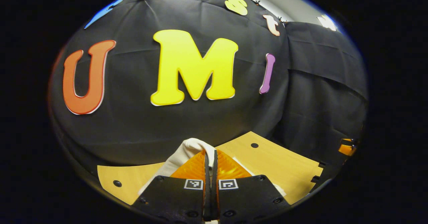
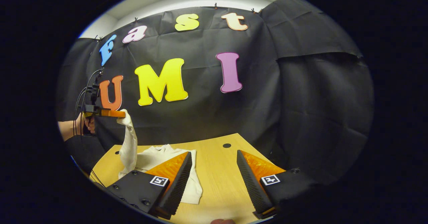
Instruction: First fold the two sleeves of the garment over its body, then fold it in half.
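Gripping a sleeve (image 1: 195,147) high above the worktop (image 2: 217,180), the left hand-held gripper (image 1: 210,160) was clamped tight; the right hand-held gripper (image 2: 214,157) gaped empty, low beside the cream garment (image 2: 157,160) lying crumpled there.

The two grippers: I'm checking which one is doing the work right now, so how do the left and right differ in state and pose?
The left gripper is shut on the sleeve; the right gripper is open and holds nothing. In the right gripper view, the left one is raised above the table, lifting the sleeve so it hangs; the right one sits low over the table, beside the garment. Both face the booth's wall.
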Tool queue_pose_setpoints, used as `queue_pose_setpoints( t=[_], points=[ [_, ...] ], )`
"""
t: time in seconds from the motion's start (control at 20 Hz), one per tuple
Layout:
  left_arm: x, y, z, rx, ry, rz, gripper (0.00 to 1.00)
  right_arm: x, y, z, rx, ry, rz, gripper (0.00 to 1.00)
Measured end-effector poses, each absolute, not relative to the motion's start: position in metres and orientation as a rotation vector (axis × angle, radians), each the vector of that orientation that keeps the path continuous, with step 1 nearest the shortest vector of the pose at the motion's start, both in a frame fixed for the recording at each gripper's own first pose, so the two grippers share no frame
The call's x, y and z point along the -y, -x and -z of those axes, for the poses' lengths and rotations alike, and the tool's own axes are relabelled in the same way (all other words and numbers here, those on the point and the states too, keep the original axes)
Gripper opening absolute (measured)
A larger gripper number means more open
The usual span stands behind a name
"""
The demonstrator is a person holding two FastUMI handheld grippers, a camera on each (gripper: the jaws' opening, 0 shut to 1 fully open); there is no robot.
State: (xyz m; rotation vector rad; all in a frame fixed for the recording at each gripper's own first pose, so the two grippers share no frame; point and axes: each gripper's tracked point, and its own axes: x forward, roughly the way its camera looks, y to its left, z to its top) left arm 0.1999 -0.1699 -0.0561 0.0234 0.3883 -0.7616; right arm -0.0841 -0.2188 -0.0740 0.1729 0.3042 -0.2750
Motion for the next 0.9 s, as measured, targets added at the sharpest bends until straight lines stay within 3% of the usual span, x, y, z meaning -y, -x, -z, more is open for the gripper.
queue_pose_setpoints(
  t=[0.35,0.9],
  points=[
    [0.269,-0.191,0.109,-0.479,-0.034,0.868,0.03,0.257,0.105,0.08,-0.328,-0.166,0.35,0.85],
    [0.358,-0.184,0.248,-0.67,-0.196,0.897,0.03,0.293,0.13,0.097,-0.405,-0.156,0.454,0.84]
  ],
)
